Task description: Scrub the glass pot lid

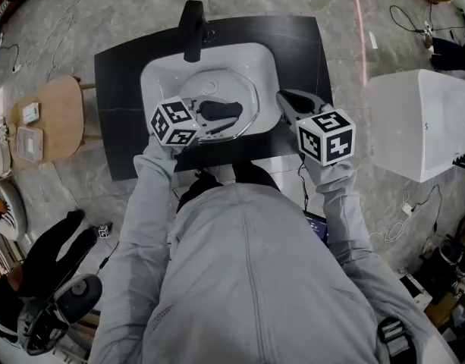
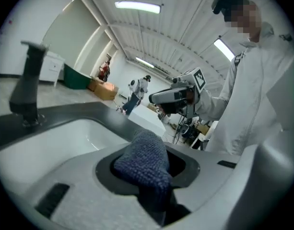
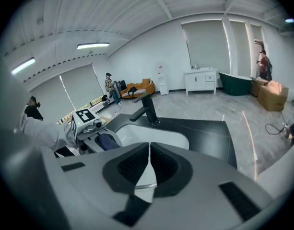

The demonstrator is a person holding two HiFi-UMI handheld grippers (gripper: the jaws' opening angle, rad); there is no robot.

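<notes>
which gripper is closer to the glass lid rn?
Left. The left gripper is over the glass pot lid in the sink, shut on a blue cloth. The right gripper, shut and empty, is beside the lid's right edge.

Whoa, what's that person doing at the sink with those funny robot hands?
A person is washing up, with a hand-held gripper in each hand. The left gripper has its fingers shut on a dark blue cloth, held right over the glass pot lid that lies in the white sink. The right gripper is shut with nothing in it and hovers by the sink's right edge.
</notes>
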